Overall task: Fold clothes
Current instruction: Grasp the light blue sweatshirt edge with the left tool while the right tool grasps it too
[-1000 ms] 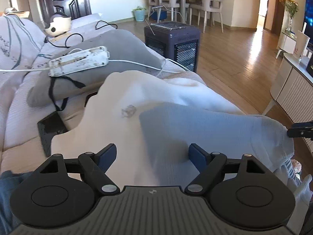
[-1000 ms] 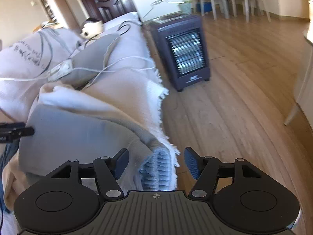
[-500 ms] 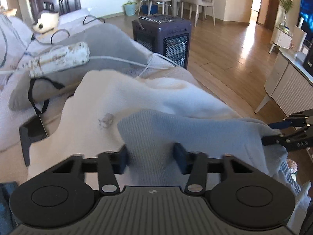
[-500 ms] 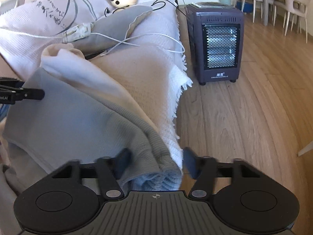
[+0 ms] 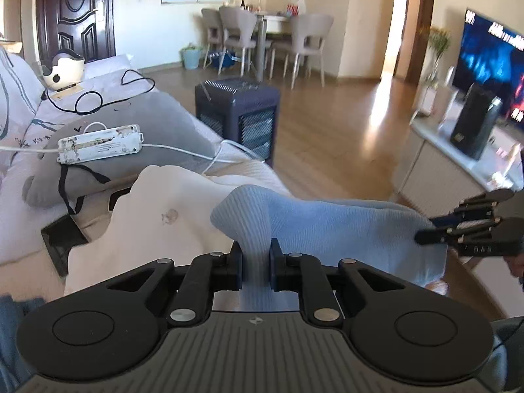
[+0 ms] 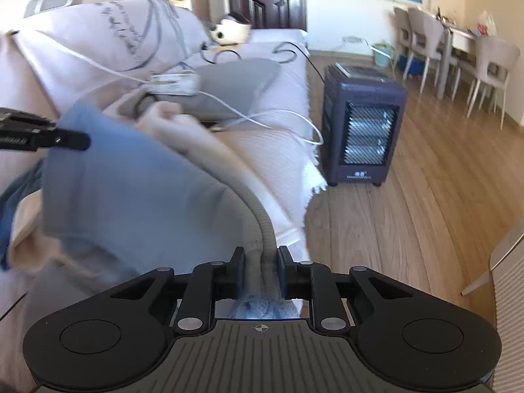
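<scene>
The left gripper (image 5: 256,263) was closing, pinching the blue sweater (image 5: 330,226). The right gripper (image 6: 261,270) was closing too, squeezing its bunched edge. The sweater hung between them above the sofa (image 6: 281,131).

A pale blue ribbed knit garment (image 5: 327,226) lies over a cream garment (image 5: 154,219) marked with a small brownish stain. The black left gripper (image 5: 256,263) has dark blue pads. Behind, a grey cushion (image 5: 157,127) carries a white, scuffed power strip (image 5: 100,144) with white and black cables. The heater (image 6: 363,131) is dark navy with a silvery grille. The floor (image 6: 409,213) is warm brown wood; the door (image 5: 77,13) is dark brown.
</scene>
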The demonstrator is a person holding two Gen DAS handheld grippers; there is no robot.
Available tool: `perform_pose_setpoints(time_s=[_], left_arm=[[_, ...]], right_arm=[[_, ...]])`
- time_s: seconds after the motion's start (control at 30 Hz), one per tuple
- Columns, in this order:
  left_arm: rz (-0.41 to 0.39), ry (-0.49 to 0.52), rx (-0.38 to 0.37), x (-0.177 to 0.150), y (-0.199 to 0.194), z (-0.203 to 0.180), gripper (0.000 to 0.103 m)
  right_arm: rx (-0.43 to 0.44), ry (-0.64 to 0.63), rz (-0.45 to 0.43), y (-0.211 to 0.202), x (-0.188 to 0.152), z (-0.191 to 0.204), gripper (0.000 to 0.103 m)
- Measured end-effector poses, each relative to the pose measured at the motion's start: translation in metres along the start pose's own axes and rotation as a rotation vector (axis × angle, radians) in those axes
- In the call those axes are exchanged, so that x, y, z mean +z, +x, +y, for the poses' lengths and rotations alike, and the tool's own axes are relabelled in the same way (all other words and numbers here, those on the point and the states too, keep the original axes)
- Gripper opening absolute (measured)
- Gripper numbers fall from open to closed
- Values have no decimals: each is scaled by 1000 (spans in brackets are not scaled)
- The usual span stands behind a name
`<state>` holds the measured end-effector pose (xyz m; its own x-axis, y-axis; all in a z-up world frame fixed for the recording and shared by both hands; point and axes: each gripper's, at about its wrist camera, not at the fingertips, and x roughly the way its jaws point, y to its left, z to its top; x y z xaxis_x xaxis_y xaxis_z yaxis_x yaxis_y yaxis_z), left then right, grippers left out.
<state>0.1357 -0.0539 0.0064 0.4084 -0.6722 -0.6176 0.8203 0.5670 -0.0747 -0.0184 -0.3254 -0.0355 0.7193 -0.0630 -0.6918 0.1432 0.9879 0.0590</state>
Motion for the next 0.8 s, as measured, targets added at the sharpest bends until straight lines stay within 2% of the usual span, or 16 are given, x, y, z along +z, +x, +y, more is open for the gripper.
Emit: perform_pose_setpoints(time_s=[0.23, 0.37, 0.47, 0.57, 0.67, 0.73, 0.77, 0.8], left_arm=[[-24, -25, -23, -69, -73, -2, 13], [-39, 65, 23, -120, -98, -21, 15], [30, 75, 26, -150, -94, -28, 15], [71, 59, 29, -164, -96, -30, 15], [135, 29, 23, -175, -98, -25, 18], [161, 39, 47, -181, -99, -22, 19], [161, 51, 55, -182, -101, -22, 23], [162, 64, 64, -182, -103, -22, 30]], right_arm=[[-8, -107, -17, -50, -41, 49, 19], [-27, -237, 4, -58, -72, 71, 19], [-77, -343, 39, -45, -91, 83, 19], [-113, -419, 42, -42, -96, 91, 19], [-109, -438, 57, -41, -91, 92, 19], [-114, -440, 61, -39, -89, 91, 21], [-111, -440, 63, -38, -91, 91, 21], [-115, -444, 66, -37, -93, 92, 24]])
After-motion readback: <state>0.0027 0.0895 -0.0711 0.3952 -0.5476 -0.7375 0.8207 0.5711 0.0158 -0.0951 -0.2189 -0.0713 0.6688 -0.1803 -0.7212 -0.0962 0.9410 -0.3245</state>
